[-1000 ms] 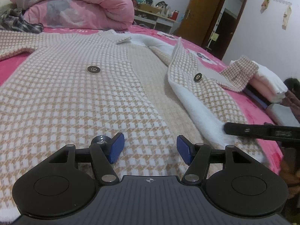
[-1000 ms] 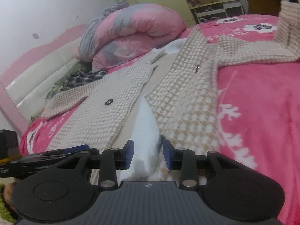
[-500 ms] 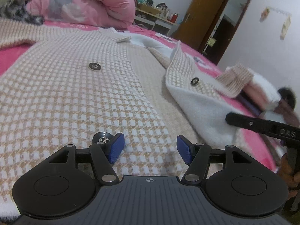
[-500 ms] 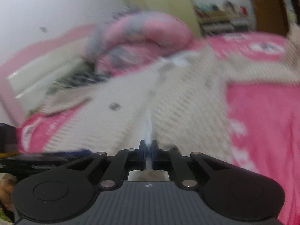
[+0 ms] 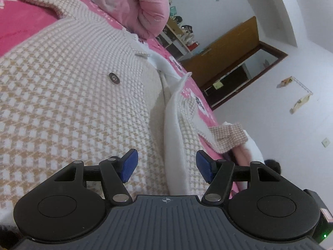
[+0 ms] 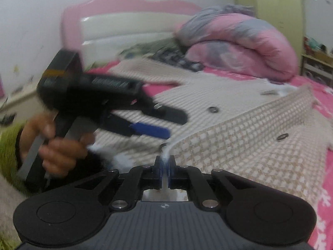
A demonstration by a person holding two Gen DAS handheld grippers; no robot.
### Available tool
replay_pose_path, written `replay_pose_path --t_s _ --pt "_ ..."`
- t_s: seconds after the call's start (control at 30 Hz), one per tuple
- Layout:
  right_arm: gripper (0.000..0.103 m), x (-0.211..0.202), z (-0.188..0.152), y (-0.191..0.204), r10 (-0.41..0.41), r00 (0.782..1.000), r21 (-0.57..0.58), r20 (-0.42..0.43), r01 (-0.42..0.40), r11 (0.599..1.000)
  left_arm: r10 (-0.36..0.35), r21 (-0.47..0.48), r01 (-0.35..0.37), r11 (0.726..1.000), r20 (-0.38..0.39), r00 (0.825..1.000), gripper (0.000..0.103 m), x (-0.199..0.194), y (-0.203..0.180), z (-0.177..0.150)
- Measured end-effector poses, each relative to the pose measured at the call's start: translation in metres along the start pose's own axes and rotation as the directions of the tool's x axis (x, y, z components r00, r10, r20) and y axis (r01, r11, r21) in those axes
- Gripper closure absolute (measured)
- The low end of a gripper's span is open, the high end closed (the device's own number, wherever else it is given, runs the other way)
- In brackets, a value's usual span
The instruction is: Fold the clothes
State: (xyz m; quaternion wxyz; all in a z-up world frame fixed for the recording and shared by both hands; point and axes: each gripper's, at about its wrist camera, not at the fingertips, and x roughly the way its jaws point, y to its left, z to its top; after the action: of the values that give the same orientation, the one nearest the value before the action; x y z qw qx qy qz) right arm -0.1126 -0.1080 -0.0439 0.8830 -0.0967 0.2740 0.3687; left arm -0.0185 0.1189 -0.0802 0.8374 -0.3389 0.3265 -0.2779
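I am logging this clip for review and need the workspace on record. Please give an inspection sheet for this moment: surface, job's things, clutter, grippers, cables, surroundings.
Surface: bed with a bright pink patterned sheet.
Job's things: beige-and-white checked knit cardigan with dark round buttons, spread open; its right front panel is lifted off the bed by its white fleecy edge.
Clutter: rolled pink-and-grey quilt; dark plaid cloth; pale folded items at the bed's edge.
Grippers: right gripper shut on the panel's white edge; left gripper open above the cardigan, holding nothing.
Cables: nothing seen.
Surroundings: pink-and-white headboard, brown wooden door, cluttered shelf unit, pale yellow wardrobe.
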Motion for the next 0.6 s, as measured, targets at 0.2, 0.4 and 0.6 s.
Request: replay_pose_path --t_s 0.2,0.4,0.6 --pt "0.098 0.015 -0.002 0.022 0.015 0.999 -0.1 -0.051 -0.021 0.995 0.019 0.027 -0.018 0.999 -0.043 0.999 0.044 0.004 0.002 -0.006" --pt "0.092 0.032 -0.015 0.024 0.002 0.996 -0.075 -0.093 -0.009 0.997 0.097 0.106 -0.086 0.991 -0.104 0.99 0.054 0.016 -0.005 -0.011" --pt "0.071 -0.021 -0.031 0.008 0.024 1.0 0.079 0.003 -0.024 0.997 0.181 0.218 -0.155 0.964 -0.103 0.978 0.059 0.018 -0.016 -0.021"
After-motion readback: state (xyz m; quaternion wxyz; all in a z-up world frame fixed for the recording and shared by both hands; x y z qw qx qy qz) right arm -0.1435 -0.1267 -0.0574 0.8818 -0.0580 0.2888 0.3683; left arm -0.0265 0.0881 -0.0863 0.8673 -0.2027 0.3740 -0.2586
